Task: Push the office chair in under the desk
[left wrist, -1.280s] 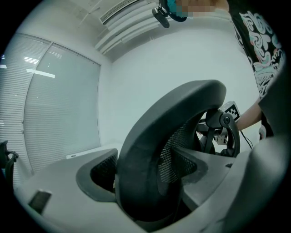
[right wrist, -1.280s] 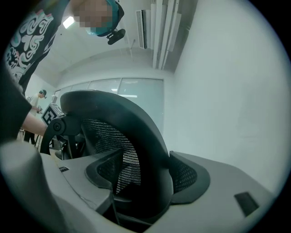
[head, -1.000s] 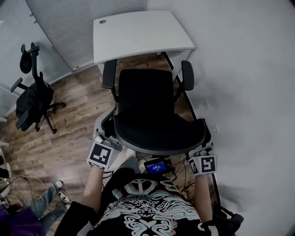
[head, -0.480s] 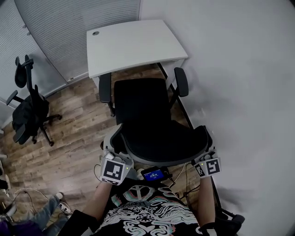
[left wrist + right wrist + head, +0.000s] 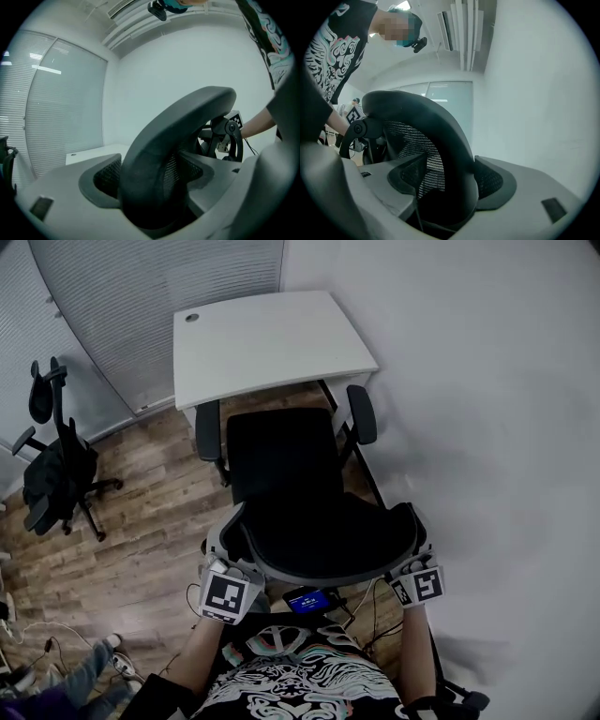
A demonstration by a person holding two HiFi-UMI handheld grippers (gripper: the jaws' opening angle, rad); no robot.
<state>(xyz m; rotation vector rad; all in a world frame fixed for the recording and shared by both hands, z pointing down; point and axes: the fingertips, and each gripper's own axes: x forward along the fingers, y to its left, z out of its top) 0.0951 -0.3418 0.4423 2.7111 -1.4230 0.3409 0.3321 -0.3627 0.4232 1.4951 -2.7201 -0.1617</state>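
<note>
- We are holding the office chair (image 5: 291,474) by its backrest rim, left gripper (image 5: 226,565) and right gripper (image 5: 409,565) fingers clamping wide on it.
- Its armrests are reaching the tabletop (image 5: 267,338) edge.

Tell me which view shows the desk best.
Head view: the whole white desk top shows, with the office chair in front. The left gripper view catches only a strip of it past the backrest; the right gripper view shows none.

Cool, even light is shed by a ceiling lamp (image 5: 404,5); shadows are faint. Edges are bent, corners blackened, and the near office chair (image 5: 178,154) is blurred.
</note>
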